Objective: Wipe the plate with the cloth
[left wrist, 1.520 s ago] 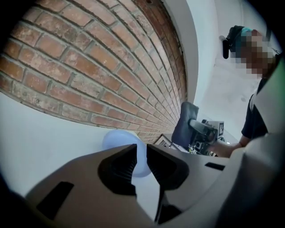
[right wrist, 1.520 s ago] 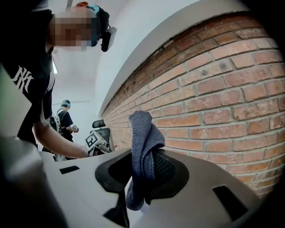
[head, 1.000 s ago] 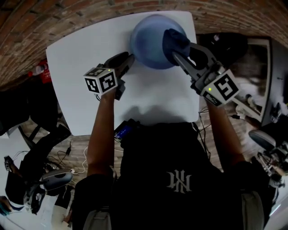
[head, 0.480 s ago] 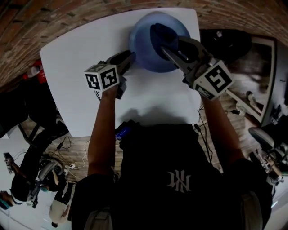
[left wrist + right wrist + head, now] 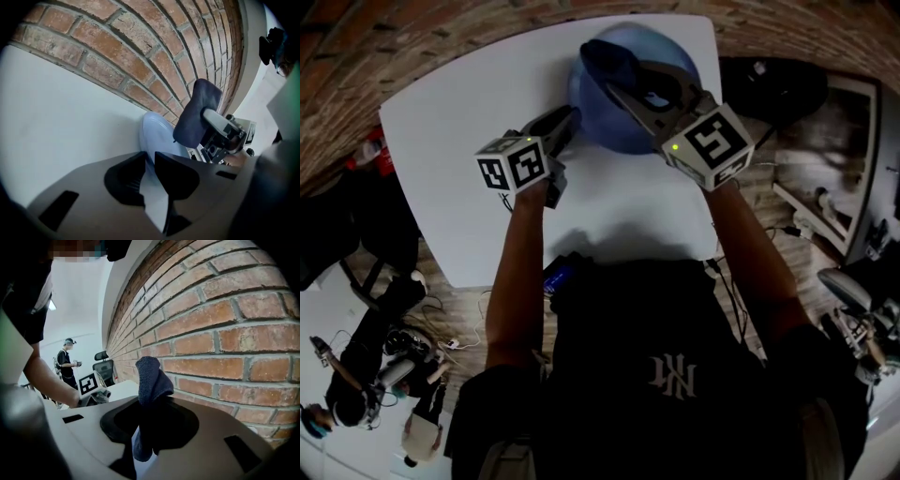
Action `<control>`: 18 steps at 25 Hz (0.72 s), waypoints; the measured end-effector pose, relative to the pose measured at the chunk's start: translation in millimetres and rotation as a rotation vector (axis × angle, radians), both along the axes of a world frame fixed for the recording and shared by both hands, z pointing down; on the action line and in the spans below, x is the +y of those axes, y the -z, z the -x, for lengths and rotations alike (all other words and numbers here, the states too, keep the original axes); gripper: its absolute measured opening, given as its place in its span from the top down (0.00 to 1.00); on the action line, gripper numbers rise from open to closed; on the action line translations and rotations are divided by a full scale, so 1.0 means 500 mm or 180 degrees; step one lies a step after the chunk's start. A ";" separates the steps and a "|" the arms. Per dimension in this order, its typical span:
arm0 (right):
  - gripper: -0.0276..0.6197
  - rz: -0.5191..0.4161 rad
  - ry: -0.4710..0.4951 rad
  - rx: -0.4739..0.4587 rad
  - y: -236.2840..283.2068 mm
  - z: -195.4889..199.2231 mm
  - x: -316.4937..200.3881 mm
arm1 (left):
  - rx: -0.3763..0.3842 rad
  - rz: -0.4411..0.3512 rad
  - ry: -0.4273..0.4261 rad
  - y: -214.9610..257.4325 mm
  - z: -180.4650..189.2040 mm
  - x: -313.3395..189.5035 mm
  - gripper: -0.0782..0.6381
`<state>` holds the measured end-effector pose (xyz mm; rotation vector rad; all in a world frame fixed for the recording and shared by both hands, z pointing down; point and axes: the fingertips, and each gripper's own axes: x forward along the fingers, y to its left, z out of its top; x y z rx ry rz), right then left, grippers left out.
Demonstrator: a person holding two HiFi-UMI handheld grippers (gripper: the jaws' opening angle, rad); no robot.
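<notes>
Its jaws having just been closing, the left gripper pinches the pale-blue round plate by its rim, probably to steady it. The right gripper clamps the dark-blue cloth for wiping.

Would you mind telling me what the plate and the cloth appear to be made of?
The plate looks like ceramic or plastic, smooth and evenly pale blue; which one is unclear. The cloth looks like dark blue woven or microfibre fabric: a fine nubby texture shows, and it folds limply.
</notes>
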<state>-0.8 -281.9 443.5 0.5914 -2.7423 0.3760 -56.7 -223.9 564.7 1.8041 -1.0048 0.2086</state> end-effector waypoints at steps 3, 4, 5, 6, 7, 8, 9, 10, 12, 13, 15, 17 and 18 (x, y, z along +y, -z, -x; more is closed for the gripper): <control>0.81 0.0041 0.0020 0.0241 -0.040 0.038 -0.008 | 0.0109 0.0023 0.0022 -0.006 -0.003 0.004 0.80; 0.81 0.0065 0.0038 0.0321 -0.054 0.048 -0.009 | 0.0113 0.0021 0.0024 -0.005 -0.003 0.003 0.80; 0.81 0.0091 0.0053 0.0391 -0.068 0.055 -0.010 | 0.0089 0.0012 0.0023 -0.004 -0.002 0.001 0.80; 0.81 0.0118 0.0058 0.0451 -0.080 0.060 -0.010 | 0.0060 0.0008 0.0020 -0.002 -0.002 0.000 0.80; 0.81 0.0142 0.0054 0.0504 -0.093 0.062 -0.009 | 0.0049 0.0014 0.0016 -0.002 -0.003 0.001 0.80; 0.81 0.0161 0.0040 0.0557 -0.105 0.063 -0.009 | 0.0054 0.0023 0.0010 -0.002 -0.006 0.003 0.80; 0.81 0.0173 0.0021 0.0617 -0.118 0.063 -0.010 | 0.0073 0.0029 0.0003 -0.003 -0.010 0.005 0.80; 0.81 0.0174 -0.0003 0.0682 -0.131 0.063 -0.012 | 0.0094 0.0031 -0.0001 -0.005 -0.012 0.007 0.80; 0.81 0.0150 -0.0044 0.0821 -0.155 0.066 -0.018 | 0.0107 0.0028 0.0006 -0.006 -0.011 0.006 0.80; 0.81 0.0124 -0.0058 0.0892 -0.167 0.067 -0.021 | 0.0087 0.0023 0.0016 -0.005 -0.009 0.004 0.80; 0.81 0.0047 -0.0073 0.1033 -0.188 0.069 -0.025 | -0.0025 -0.0005 0.0038 -0.002 0.001 -0.001 0.81; 0.81 -0.0064 -0.0070 0.1155 -0.202 0.071 -0.030 | -0.0061 -0.0017 0.0041 -0.001 0.004 -0.001 0.81; 0.81 -0.0143 -0.0044 0.1223 -0.206 0.072 -0.034 | -0.0023 -0.0012 0.0031 -0.002 0.001 0.001 0.81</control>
